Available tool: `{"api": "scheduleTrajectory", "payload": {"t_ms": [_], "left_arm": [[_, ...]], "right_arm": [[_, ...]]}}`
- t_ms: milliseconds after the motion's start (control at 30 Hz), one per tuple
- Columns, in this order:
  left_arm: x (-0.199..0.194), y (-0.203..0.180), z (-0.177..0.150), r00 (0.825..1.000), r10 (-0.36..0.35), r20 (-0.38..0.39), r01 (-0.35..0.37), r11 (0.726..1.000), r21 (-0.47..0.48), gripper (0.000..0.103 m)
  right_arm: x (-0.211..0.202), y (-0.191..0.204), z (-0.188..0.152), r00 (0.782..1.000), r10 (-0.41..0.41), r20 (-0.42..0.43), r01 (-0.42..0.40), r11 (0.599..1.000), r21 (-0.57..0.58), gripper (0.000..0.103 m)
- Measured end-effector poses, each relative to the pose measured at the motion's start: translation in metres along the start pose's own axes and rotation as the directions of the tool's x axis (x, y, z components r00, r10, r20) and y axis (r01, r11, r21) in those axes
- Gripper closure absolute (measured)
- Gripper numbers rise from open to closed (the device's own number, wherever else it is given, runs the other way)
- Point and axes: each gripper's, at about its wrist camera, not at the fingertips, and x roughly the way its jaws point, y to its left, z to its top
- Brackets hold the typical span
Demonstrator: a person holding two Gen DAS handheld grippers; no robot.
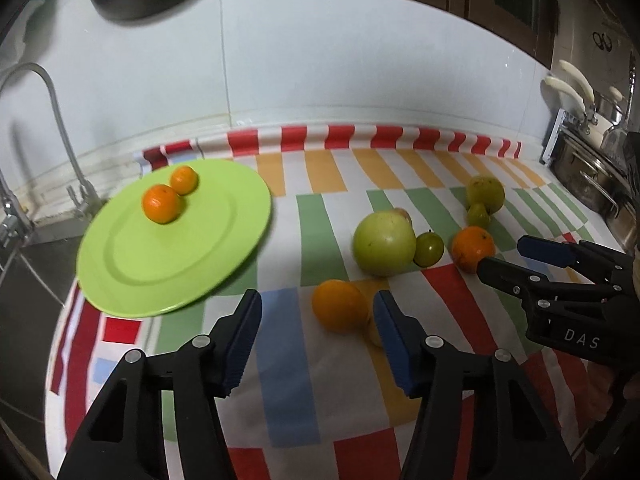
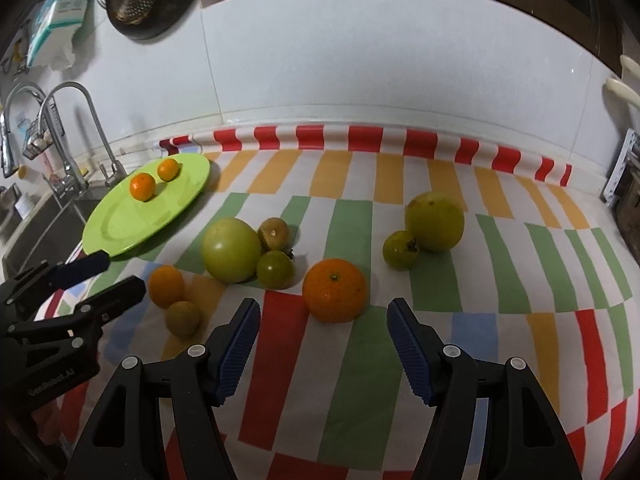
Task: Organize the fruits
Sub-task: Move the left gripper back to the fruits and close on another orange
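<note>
A green plate (image 1: 172, 248) (image 2: 120, 228) at the left holds two small oranges (image 1: 162, 203) (image 2: 142, 186). Loose on the striped cloth lie a large green apple (image 1: 384, 242) (image 2: 231, 250), smaller green fruits (image 1: 429, 248) (image 2: 275, 269) and a yellow-green fruit (image 1: 485, 193) (image 2: 434, 221). My left gripper (image 1: 318, 309) (image 2: 120, 274) is open, low over the cloth, with a small orange (image 1: 340, 306) (image 2: 166, 286) at its tips near the right finger, not pinched. My right gripper (image 2: 323, 312) (image 1: 504, 256) is open, and a bigger orange (image 2: 334, 290) (image 1: 473, 249) lies just beyond its tips.
A faucet (image 1: 52, 120) and sink (image 1: 24, 264) lie left of the plate. Steel pots (image 1: 592, 176) stand at the right end. White tiled wall (image 1: 320, 60) closes the back. A small yellowish fruit (image 2: 183, 317) lies by the left gripper.
</note>
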Motion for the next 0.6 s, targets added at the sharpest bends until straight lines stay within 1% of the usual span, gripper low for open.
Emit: {"api": "scheduleTrajectory", "payload": {"t_ms": [200,267,367,433,500,600], "left_arm": [[0.014,0.000,0.002,0.999,-0.016,-0.028,0.016,1.000,-0.006,0.051],[0.016,0.000,0.002,0.999,-0.022,-0.034,0.021,1.000,-0.010,0.054],[0.019,0.001,0.002,0.998,-0.041,-0.046,0.039,0.999,-0.024,0.055],[0.021,0.001,0.002,0.997,-0.058,-0.052,0.056,0.998,-0.036,0.057],[0.023,0.001,0.003,0.996,-0.067,-0.054,0.065,0.997,-0.044,0.058],[0.027,0.001,0.005,0.995,-0.082,-0.059,0.079,0.996,-0.051,0.061]], "right_arm": [[0.014,-0.004,0.000,1.000,0.002,-0.013,-0.002,1.000,0.009,0.036],[0.018,-0.005,0.000,1.000,0.001,-0.017,-0.001,1.000,0.009,0.037],[0.024,-0.005,0.003,1.000,0.000,-0.019,0.000,1.000,0.008,0.037],[0.027,-0.005,0.004,1.000,-0.002,-0.018,0.002,1.000,0.008,0.040],[0.031,-0.005,0.005,1.000,0.008,-0.029,-0.008,1.000,0.011,0.045],[0.034,-0.004,0.005,0.999,0.008,-0.037,-0.008,1.000,0.003,0.047]]}}
